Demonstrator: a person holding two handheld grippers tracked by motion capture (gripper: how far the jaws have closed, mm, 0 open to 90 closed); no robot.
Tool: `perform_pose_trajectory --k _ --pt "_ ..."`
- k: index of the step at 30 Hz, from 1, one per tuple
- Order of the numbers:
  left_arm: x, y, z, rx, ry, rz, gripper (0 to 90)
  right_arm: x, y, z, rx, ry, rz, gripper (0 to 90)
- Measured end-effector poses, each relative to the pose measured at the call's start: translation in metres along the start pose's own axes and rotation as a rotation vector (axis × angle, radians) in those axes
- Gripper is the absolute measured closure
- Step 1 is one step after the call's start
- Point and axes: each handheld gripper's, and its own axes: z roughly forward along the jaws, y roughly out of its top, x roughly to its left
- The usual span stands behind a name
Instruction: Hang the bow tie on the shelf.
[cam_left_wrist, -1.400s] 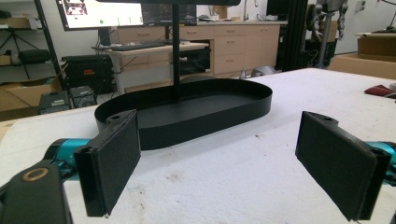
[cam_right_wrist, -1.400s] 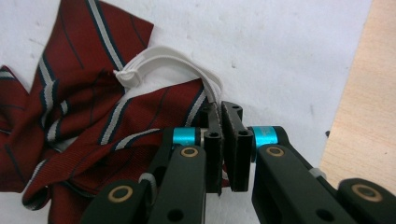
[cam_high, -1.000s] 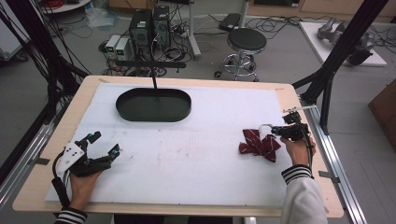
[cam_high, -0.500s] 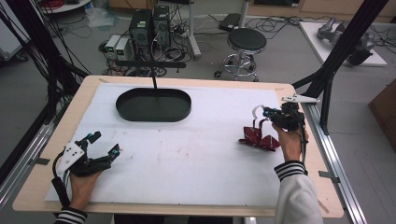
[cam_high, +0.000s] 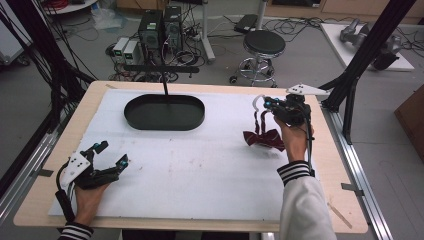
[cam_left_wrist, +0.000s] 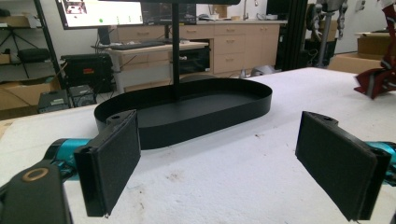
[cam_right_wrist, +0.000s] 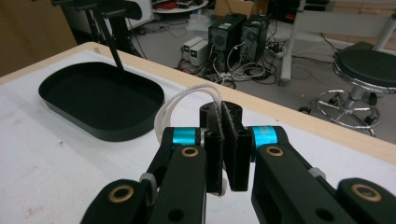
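Reference landmark: the black oval tray (cam_high: 164, 112), which sits on the white mat (cam_high: 200, 165) covering the table, toward the far-left part of the mat. A thin black post (cam_high: 165, 85) rises from the tray's far wall.

Right gripper (cam_high: 264, 102) — held above the mat, well to the right of the tray and roughly level with its near rim in the high view. The jaws are fully closed. In the right gripper view the two black pads (cam_right_wrist: 229, 144) press together on a white elastic band (cam_right_wrist: 187, 100), which loops out from between them toward the tray. In the high view dark red straps run down from the jaws to a dark red bow tie (cam_high: 263, 138). The bow tie hangs just below the gripper, low over the mat or touching it; which one cannot be told. It lies well to the right of the tray and nearer the person.

Left gripper (cam_high: 111, 155) — rests on the mat at the near-left corner, well to the near side of the tray's left end. Its jaws stand wide apart with nothing between them; the left gripper view looks straight between the pads (cam_left_wrist: 112, 161) at the tray's front wall.
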Motion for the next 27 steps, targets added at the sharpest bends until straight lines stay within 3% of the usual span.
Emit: perform_pose_trajectory --k 14,19,27 --pt "0.001 0.000 0.000 0.002 -0.001 0.000 14.4 0.030 0.029 0.026 -0.056 0.058 -0.018 87.4" --pt "0.001 0.000 0.000 0.001 -0.001 -0.001 14.4 0.048 0.045 0.040 -0.079 0.093 -0.037 87.4" --pt "0.001 0.000 0.000 0.000 -0.001 -0.003 14.4 0.065 0.058 0.057 -0.094 0.117 -0.047 87.4"
